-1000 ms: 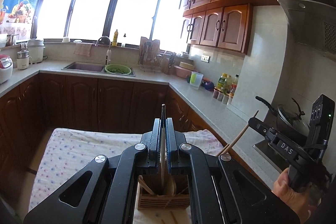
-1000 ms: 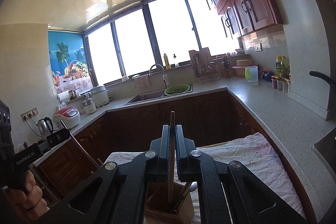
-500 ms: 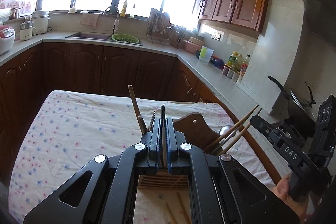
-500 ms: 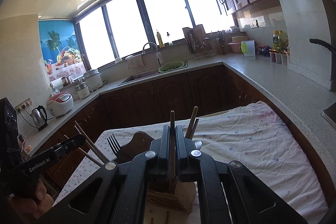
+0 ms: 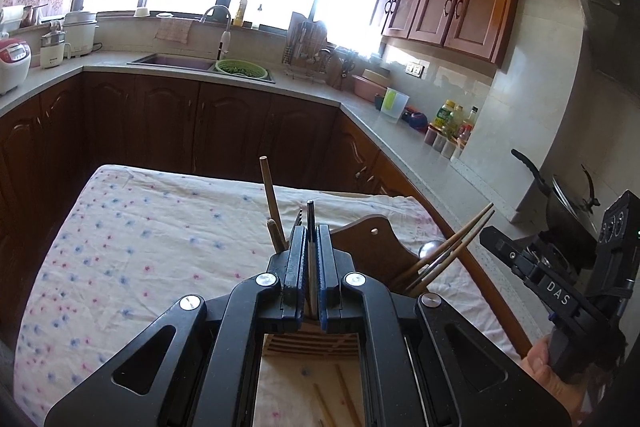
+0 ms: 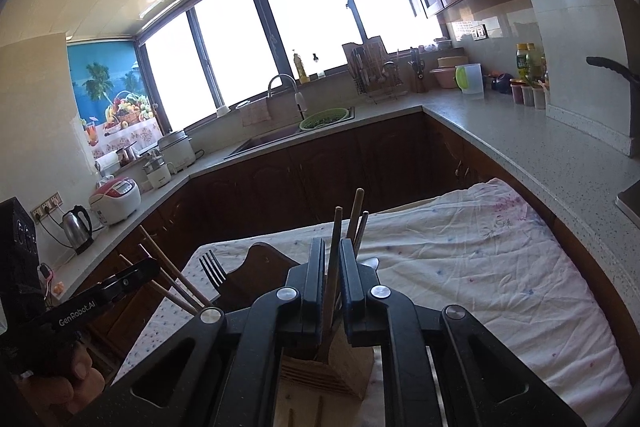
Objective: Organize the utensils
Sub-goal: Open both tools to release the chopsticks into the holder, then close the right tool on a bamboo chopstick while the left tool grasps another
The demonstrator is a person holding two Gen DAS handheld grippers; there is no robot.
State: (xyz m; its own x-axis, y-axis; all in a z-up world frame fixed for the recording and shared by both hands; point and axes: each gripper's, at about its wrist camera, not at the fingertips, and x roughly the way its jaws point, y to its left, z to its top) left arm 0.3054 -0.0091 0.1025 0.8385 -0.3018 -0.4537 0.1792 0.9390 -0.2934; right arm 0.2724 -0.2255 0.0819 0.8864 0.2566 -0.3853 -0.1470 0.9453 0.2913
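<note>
Utensils: I am carrying two of them to the wooden holder (image 6: 326, 373) that sits just under both my tongs, on the cloth-covered desk (image 5: 132, 247).
Left tongs (image 5: 311, 281): I am keeping these pinched narrow on a thin dark utensil (image 5: 310, 227), which stands upright between the pads with its lower end going down toward the holder.
Right tongs (image 6: 331, 291): these have just been opening; a sliver of daylight is showing on either side of the wooden stick (image 6: 333, 267), so I am no longer pressing on it, though it stands between the pads.
Change: a second ago both tongs were high, with the kitchen windows filling the view; now they are low over the desk, and the holder's other contents are rising beside them: wooden handles (image 5: 269, 199) just left of my left tongs, chopsticks (image 5: 452, 251) fanning to its right, a fork (image 6: 213, 269) off to the left of my right tongs.
Meaning: I am judging the stick delivered into its slot; the dark utensil is waiting for release.
Leftovers: more chopsticks (image 5: 332, 405) are lying on the desk behind the holder, below my left tongs, not yet sorted.
</note>
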